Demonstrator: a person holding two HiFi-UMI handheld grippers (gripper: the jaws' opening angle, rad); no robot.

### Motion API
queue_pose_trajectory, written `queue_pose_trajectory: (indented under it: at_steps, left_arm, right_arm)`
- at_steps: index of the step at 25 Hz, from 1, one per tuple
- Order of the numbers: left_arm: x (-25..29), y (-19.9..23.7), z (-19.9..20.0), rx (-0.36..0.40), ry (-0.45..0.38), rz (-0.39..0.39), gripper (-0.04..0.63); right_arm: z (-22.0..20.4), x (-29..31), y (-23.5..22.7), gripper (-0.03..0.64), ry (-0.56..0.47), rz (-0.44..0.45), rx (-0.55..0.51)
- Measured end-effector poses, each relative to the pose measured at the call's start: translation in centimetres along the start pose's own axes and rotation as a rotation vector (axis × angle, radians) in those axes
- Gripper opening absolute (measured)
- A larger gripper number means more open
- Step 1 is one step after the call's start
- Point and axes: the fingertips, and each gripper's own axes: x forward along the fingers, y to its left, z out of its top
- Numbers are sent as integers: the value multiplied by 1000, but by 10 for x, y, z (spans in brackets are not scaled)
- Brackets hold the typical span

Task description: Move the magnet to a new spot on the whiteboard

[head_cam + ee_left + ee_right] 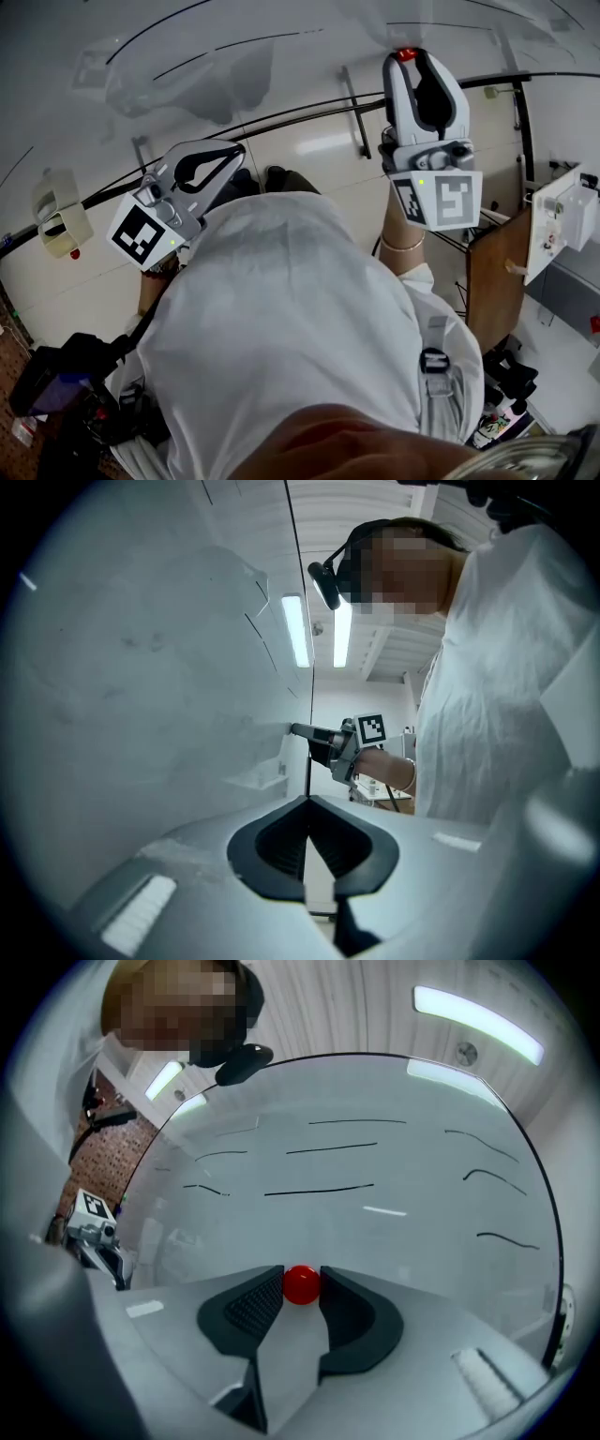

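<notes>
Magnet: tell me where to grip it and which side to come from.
Grip the magnet across its round sides, one jaw on each, coming head-on toward the whiteboard. It is small and round, so probably only its sides offer hold. The right gripper holds it this way.

A white shirt [281, 328] fills the centre of the head view; at right, a brown wooden panel [497, 272] stands beside a white box [562, 220]; strip lights [297, 630] glow upper centre of the left gripper view.
</notes>
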Motion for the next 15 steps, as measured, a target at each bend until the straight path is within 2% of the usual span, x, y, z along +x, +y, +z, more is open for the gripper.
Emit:
queue_pose_trajectory:
  at_steps: [5,9,12,15]
  left_arm:
    - [19,-11,-4,-70,8,108,0]
    - [36,-27,-8,-49,33,219,0]
    - [16,-37,-17,-69,32,329,0]
    - [-22,-40,-29,-85,59,401,0]
  right_arm:
    - [2,-8,-12,123,-18,104,76]
    - [3,-18,-26,124,-34,202,94]
    - [7,-33,-23,124,-81,261,88]
    - [-2,-52,-15,124,-81,261,116]
